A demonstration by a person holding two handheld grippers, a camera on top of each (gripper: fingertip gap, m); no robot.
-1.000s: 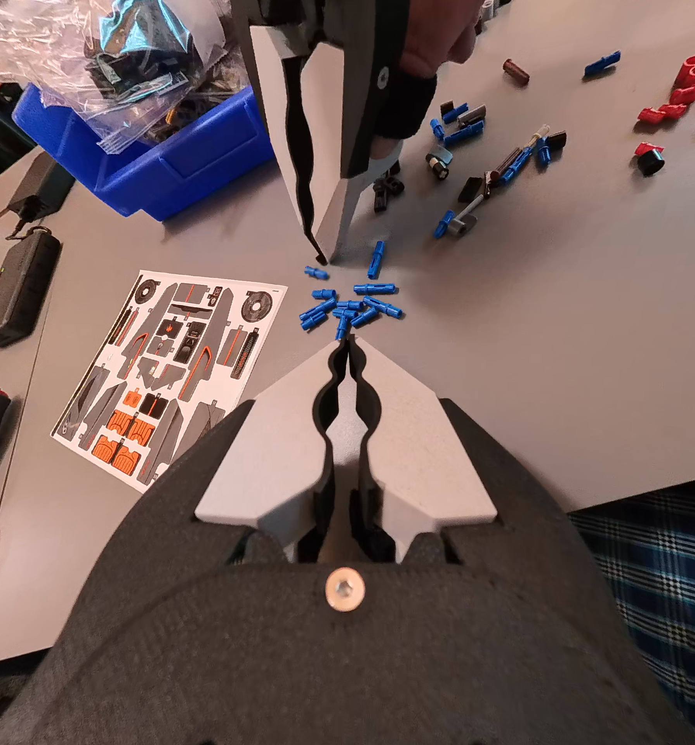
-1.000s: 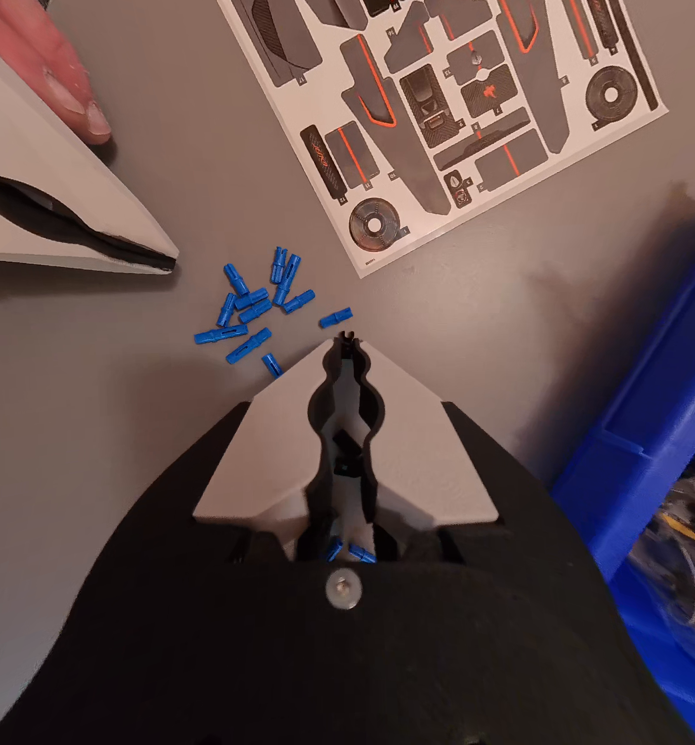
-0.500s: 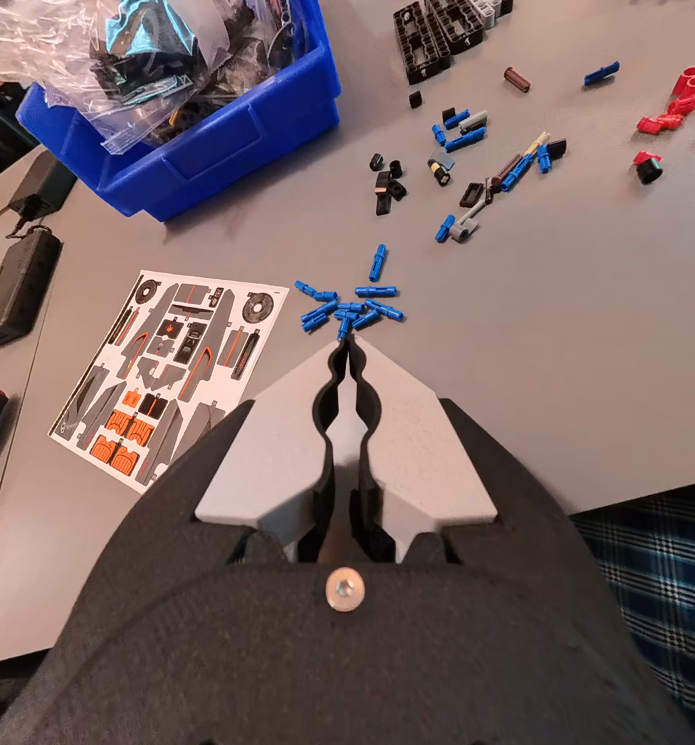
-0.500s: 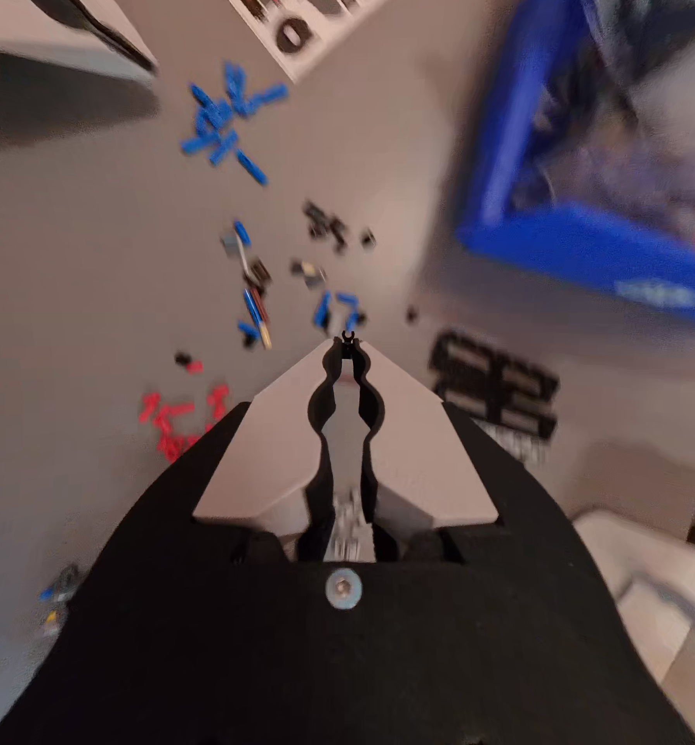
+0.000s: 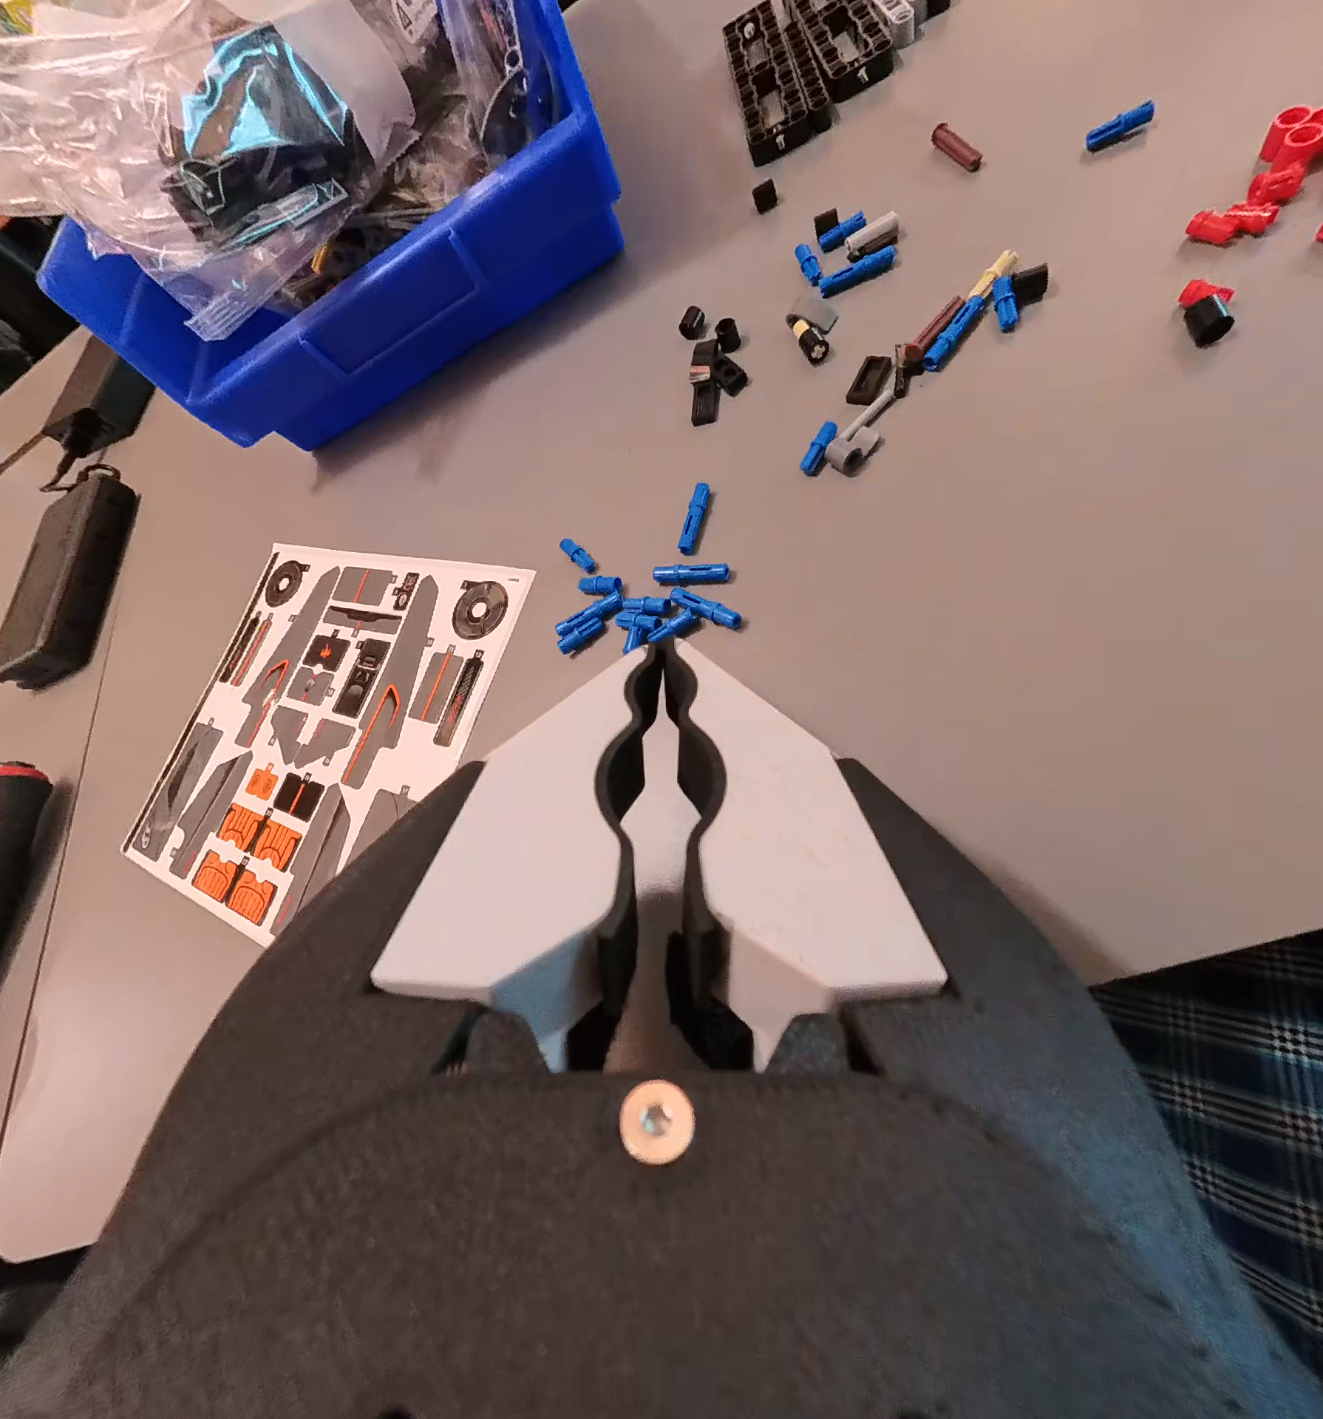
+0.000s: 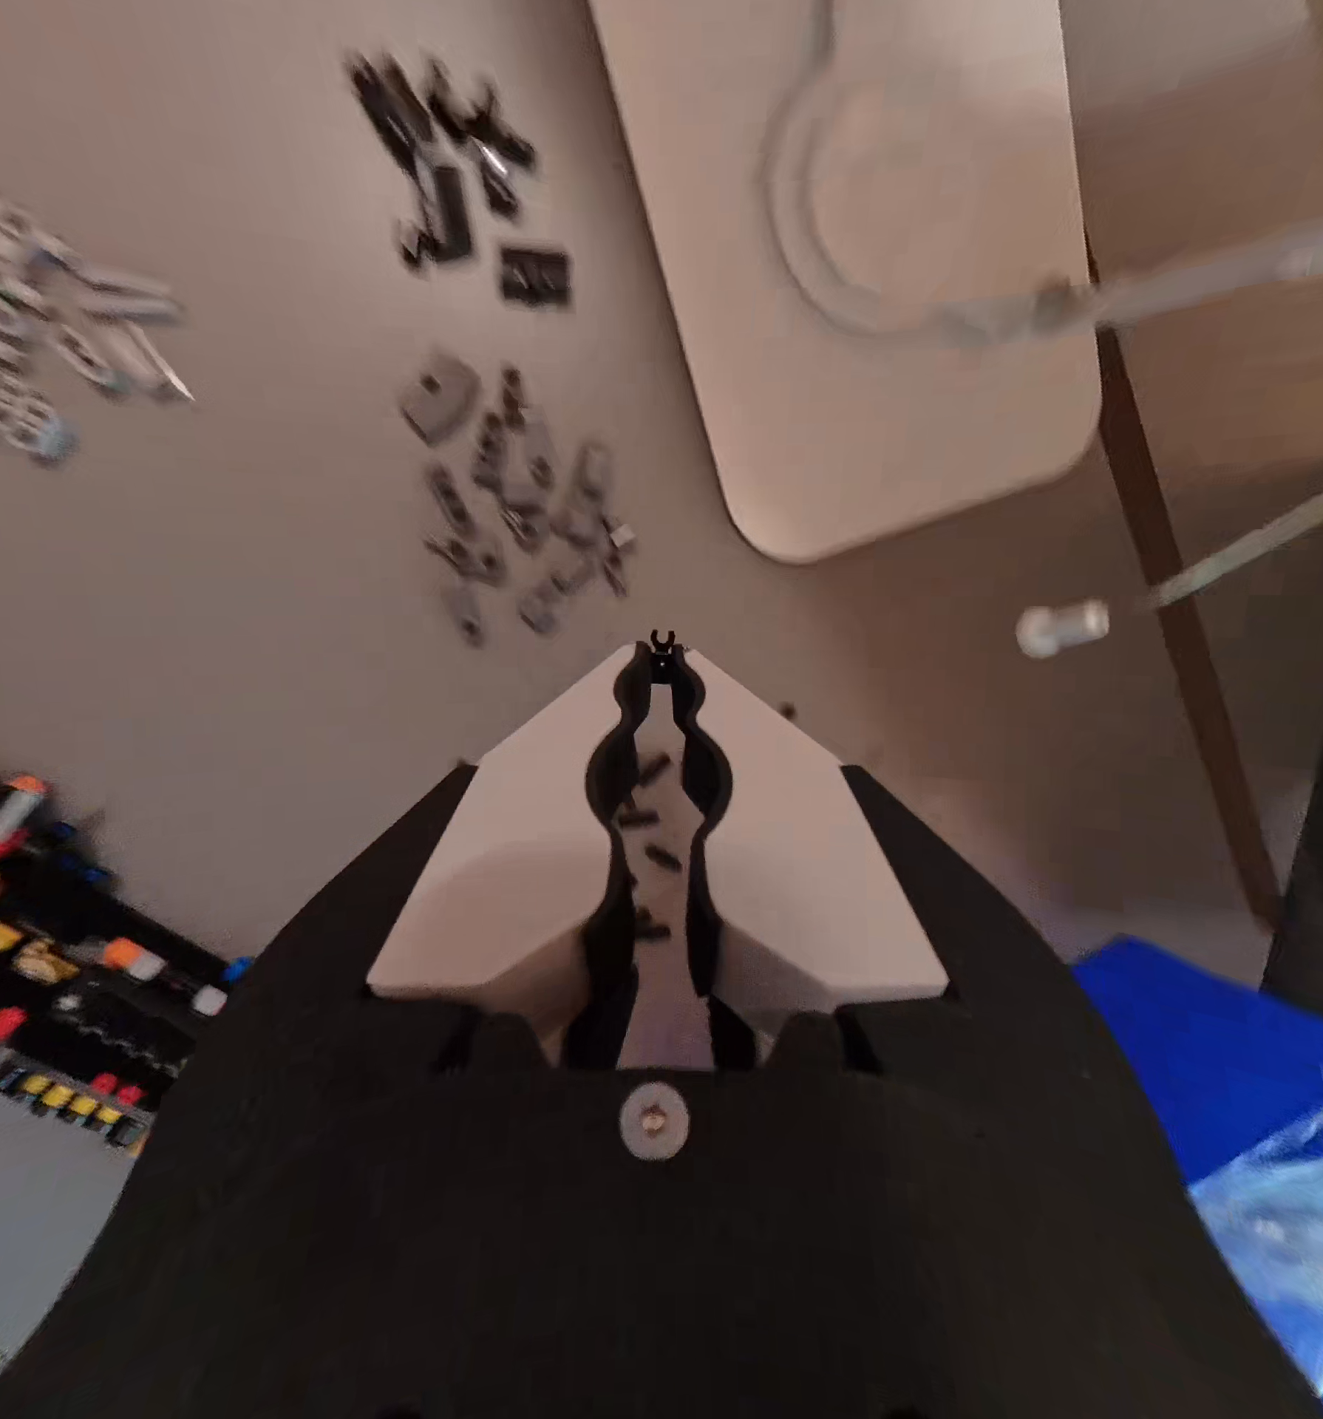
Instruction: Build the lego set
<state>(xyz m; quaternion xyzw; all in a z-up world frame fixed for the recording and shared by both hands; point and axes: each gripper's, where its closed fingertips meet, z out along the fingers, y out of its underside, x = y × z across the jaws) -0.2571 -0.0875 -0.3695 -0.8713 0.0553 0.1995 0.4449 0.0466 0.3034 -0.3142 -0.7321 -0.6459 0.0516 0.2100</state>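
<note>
Left claw (image 5: 657, 649) sits pinched together, tips meeting with nothing between them, right at the near edge of a loose heap of blue pins (image 5: 643, 606): short, glossy plastic rods with ridged collars. Just left of the tips lies a flat sticker sheet (image 5: 320, 729), white backing with grey and orange shapes. Farther ahead and left, a blue plastic bin (image 5: 382, 307) stuffed with crinkled clear bags (image 5: 182, 138); ahead and right, scattered black, grey and red pieces (image 5: 1288, 176) on the smooth grey table (image 5: 1027, 691). Right claw (image 6: 662, 653) is clamped on a tiny black clip piece (image 6: 662, 639), its forked end poking past the tips. Beyond it, blurred grey parts (image 6: 520, 491).
</note>
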